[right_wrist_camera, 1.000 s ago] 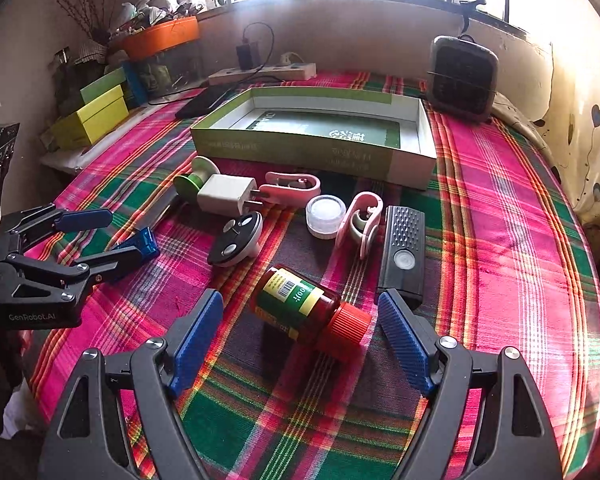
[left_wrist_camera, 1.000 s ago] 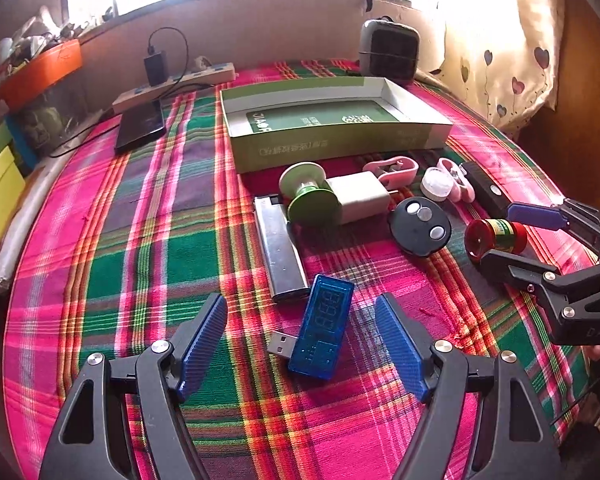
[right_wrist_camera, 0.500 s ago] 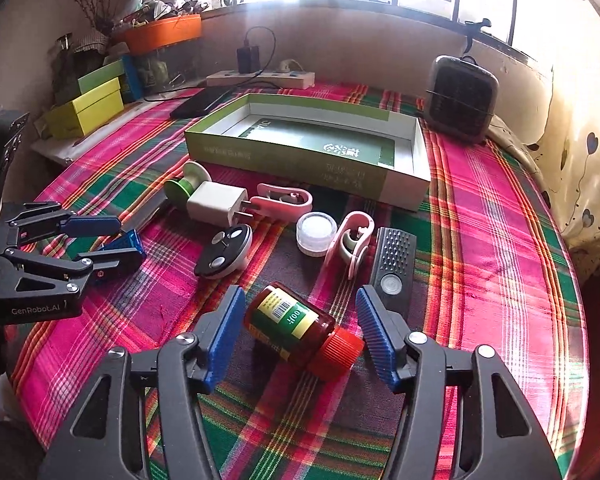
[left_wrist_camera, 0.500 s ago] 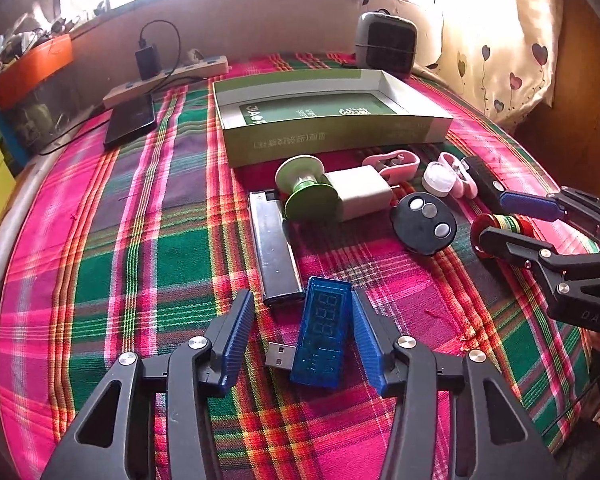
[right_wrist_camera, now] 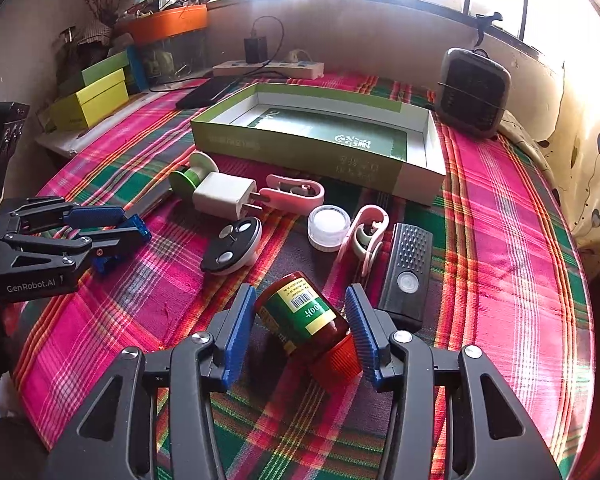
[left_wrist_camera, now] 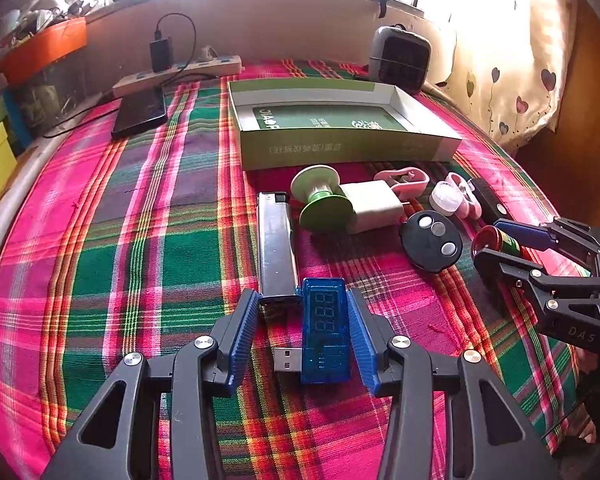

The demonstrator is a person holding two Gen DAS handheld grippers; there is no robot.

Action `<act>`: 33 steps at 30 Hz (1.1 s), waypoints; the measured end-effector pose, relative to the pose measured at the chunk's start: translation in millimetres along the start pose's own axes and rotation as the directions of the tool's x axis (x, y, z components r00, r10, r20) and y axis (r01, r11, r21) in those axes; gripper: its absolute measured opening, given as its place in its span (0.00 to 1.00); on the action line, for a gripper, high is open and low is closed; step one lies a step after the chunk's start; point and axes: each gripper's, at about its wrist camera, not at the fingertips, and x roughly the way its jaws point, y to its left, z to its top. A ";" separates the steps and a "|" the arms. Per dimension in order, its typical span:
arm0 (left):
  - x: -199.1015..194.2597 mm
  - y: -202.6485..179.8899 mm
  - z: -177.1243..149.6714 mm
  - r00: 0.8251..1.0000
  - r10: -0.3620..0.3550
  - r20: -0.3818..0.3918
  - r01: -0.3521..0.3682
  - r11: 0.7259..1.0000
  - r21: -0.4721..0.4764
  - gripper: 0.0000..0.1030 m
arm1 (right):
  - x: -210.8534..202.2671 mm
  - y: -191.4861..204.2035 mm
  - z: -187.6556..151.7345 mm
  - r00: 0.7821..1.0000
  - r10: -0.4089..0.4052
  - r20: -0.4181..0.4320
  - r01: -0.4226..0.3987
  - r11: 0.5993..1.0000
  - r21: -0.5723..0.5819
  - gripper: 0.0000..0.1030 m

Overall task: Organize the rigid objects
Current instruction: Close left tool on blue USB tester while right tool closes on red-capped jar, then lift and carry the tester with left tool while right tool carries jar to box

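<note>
A blue USB meter (left_wrist_camera: 325,332) lies on the plaid cloth between the fingers of my left gripper (left_wrist_camera: 302,320); the right pad touches it, the left pad stands apart, next to the silver lighter (left_wrist_camera: 276,248). My right gripper (right_wrist_camera: 300,320) closes around a brown bottle with a green label and red cap (right_wrist_camera: 306,326) that lies on its side; both pads are at its sides. The open green box (right_wrist_camera: 320,136) stands behind the objects. My right gripper also shows in the left wrist view (left_wrist_camera: 512,250), my left gripper in the right wrist view (right_wrist_camera: 112,226).
Between grippers and box lie a green spool (left_wrist_camera: 322,198), white charger (left_wrist_camera: 374,206), black round remote (left_wrist_camera: 430,240), white cap (right_wrist_camera: 329,226), two pink clips (right_wrist_camera: 296,194), black device (right_wrist_camera: 406,272). A phone (left_wrist_camera: 140,110), power strip (left_wrist_camera: 176,76) and small heater (right_wrist_camera: 472,92) stand behind.
Both grippers have narrowed from wide open. The left one closed in on the USB meter, the right one on the bottle, which turned a little.
</note>
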 end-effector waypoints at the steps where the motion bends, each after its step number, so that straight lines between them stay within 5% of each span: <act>1: 0.2 -1.7 -0.4 1.000 0.004 0.002 -0.004 1.000 0.002 0.42 | -0.2 -0.3 0.5 1.000 0.004 0.003 -0.004 1.000 0.012 0.46; 21: 2.1 -23.7 0.9 0.999 -0.030 -0.010 0.031 0.998 0.051 0.35 | 0.0 -3.6 0.7 1.000 0.011 0.028 -0.014 0.996 0.084 0.46; 25: 2.1 -22.1 0.7 1.000 -0.030 -0.004 0.030 0.999 0.036 0.21 | -1.8 -4.5 0.4 0.999 0.008 0.036 -0.011 0.996 0.091 0.46; 33: -9.5 -17.3 8.7 0.998 -0.050 0.041 0.049 0.999 0.019 0.16 | -6.6 -3.1 2.6 0.999 0.012 0.051 -0.017 0.995 0.100 0.46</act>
